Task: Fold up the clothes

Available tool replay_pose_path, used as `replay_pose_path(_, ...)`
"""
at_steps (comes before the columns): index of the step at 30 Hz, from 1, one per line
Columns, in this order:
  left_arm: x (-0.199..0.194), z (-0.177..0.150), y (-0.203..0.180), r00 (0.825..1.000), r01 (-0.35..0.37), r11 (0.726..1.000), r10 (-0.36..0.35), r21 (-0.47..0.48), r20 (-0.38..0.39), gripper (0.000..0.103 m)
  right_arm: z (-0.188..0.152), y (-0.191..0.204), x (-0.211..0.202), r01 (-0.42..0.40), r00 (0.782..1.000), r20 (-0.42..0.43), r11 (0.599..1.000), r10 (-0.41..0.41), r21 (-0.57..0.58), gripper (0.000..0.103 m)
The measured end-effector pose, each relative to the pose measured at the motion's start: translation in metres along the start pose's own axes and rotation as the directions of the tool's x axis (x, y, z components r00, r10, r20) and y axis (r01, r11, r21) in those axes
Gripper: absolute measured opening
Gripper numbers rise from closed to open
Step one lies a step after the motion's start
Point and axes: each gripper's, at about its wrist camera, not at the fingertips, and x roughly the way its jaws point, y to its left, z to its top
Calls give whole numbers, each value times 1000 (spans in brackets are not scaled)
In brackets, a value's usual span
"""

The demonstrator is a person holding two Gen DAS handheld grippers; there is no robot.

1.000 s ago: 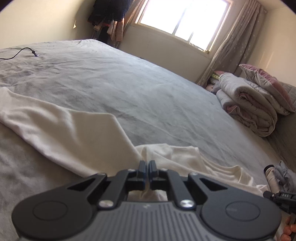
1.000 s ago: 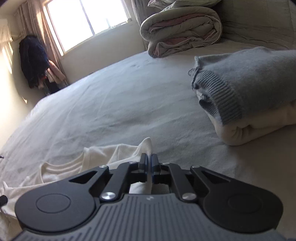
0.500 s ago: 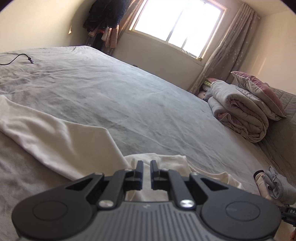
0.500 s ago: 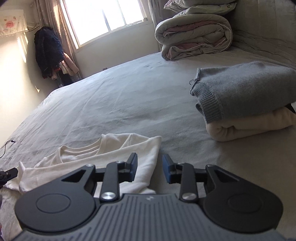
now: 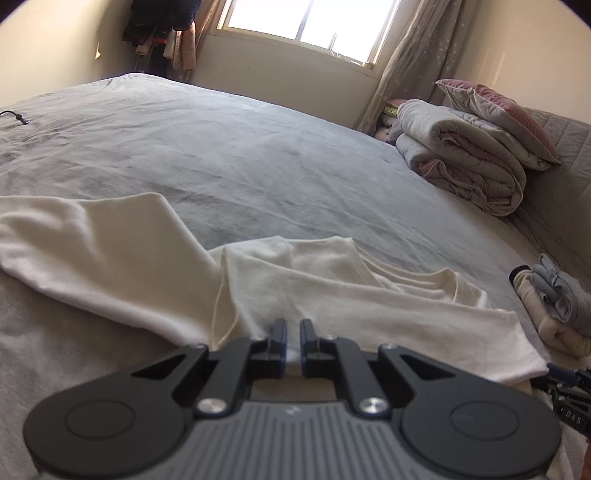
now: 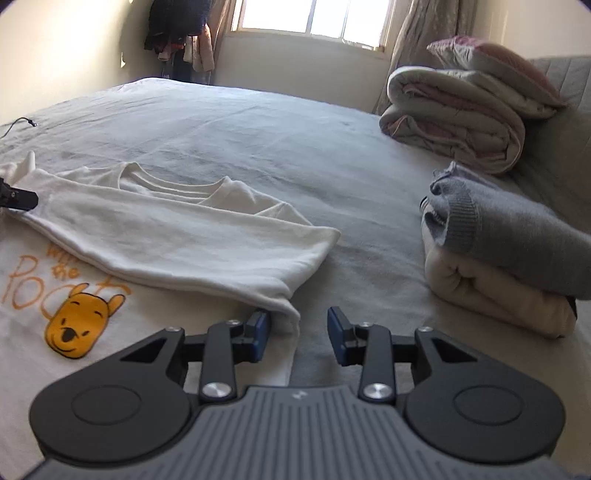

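Observation:
A white T-shirt (image 6: 177,236) with a yellow bear print (image 6: 79,325) lies flat on the grey bed (image 6: 258,140). One sleeve is folded across its chest, and the sleeve's end (image 6: 284,295) rests just ahead of my right gripper (image 6: 297,332), which stands wide open over the shirt's right edge. In the left wrist view the same shirt (image 5: 332,299) spreads ahead. My left gripper (image 5: 291,343) hovers low over it with a narrow gap between its fingers, holding nothing. The other sleeve (image 5: 92,251) trails off to the left.
A folded grey sweater on a cream garment (image 6: 509,251) is stacked to the right of the shirt. A rolled duvet (image 6: 454,118) and pillow (image 6: 491,62) sit at the headboard end. A black cable (image 5: 14,118) lies at far left. Clothes hang by the window (image 6: 177,33).
Both grippers let go of the shirt: the right opened wide, the left a little. The sleeve now lies flat across the chest, and both grippers have pulled back.

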Motion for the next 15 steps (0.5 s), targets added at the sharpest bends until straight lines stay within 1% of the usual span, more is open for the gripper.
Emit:
replay_pose_path(1,1,-1,-1,1000,0,1000,0,6,-3,6,-3,-1,-2,-14,1000,24,1000,14,-1,13)
replay_pose_path(2,2,-2,-2,1000,-1,1000,1,13,-6,6,-4,-3,-3,-28,999,31,1000,29,-8,8)
replay_pose_path(4,2,-3,-3,1000,0,1000,0,26,-11,6,-3,1,-1,18,1000,-2,998,-18,-64,7)
replay_pose_path(5,2,-4,-2,1000,2,999,-1,32,-18,6,-3,2,0,33,999,-25,996,-35,-79,6)
replay_pose_path(9,2,-7,2,999,9,999,-8,44,-37,6,-3,-10,7,20,995,-103,999,-17,29,7)
replay_pose_path(12,-3,-4,5,999,26,999,-25,28,-26,6,0,-14,-3,-12,994,-106,998,18,54,9)
replay_pose_path(13,-5,-2,6,999,32,999,-32,22,-19,6,2,-15,-6,-20,994,-104,998,26,59,15)
replay_pose_path(15,-9,1,8,999,44,999,-44,10,-6,6,9,-15,-17,-25,996,-79,999,29,48,20)
